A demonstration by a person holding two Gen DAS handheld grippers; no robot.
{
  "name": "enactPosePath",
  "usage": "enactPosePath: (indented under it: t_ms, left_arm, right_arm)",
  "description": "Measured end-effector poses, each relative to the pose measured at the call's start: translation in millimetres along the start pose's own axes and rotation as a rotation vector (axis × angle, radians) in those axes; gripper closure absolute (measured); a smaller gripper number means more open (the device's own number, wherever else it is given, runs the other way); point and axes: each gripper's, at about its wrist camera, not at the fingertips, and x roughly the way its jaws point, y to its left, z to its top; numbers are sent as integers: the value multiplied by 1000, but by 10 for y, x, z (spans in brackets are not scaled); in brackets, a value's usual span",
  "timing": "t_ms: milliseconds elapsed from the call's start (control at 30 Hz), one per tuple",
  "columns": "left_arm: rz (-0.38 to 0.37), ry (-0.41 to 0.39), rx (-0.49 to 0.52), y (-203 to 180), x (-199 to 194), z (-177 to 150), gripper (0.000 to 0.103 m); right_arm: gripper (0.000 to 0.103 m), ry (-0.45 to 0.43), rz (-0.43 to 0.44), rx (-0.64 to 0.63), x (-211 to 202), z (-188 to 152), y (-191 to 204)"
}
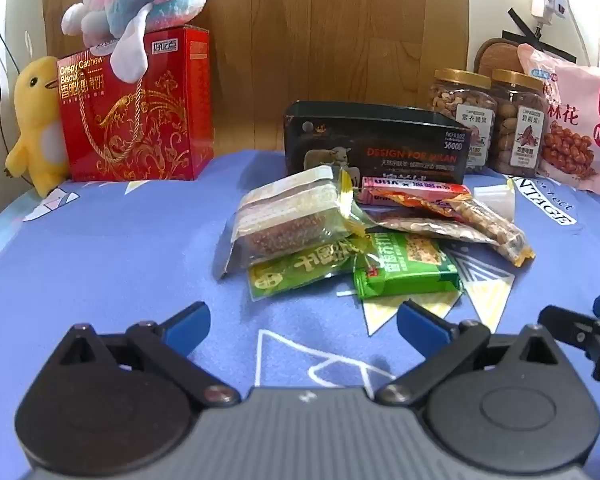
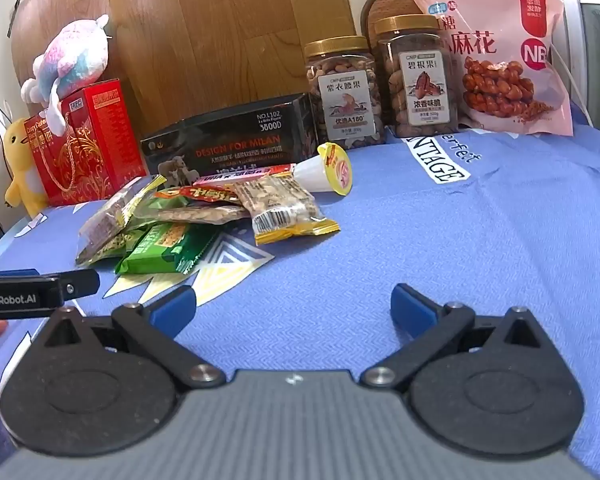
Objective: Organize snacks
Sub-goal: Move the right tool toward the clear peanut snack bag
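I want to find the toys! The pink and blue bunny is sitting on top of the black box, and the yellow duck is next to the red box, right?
Almost. The pink and blue bunny lies on the red box, not the black box. The left wrist view shows it. The yellow duck is beside the red box.

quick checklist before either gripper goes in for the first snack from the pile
1. left gripper open, nothing held: ok.
2. right gripper open, nothing held: ok.
3. Green packet at the near edge of the pile, bare cloth before it: ok.
4. Packets lie apart for a clean single grasp: not ok; the clear-wrapped bar overlaps the green ones.
5. Black box open on top to take snacks: cannot tell.
6. Jelly cup standing steady: not ok, it lies on its side by the box.
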Motion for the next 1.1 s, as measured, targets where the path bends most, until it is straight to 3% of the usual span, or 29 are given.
enactPosePath:
  t_ms: [100,467,667,1100]
  left_arm:
    - [-10,10,-12,-3,61,-28,0]
    - [-62,-74,-56,115,-8,-97,2]
    - [-22,-188,-3,5,-159,-170,2]
    - [10,-282,-58,102,-286,-235,0]
  right_arm:
    - [0,1,0,-1,-2,0,-4]
    - [0,-3,8,9,-18,-1,-3]
    - [0,-6,11,12,-15,0,-21]
    - [0,-7,12,12,-14,6,-14]
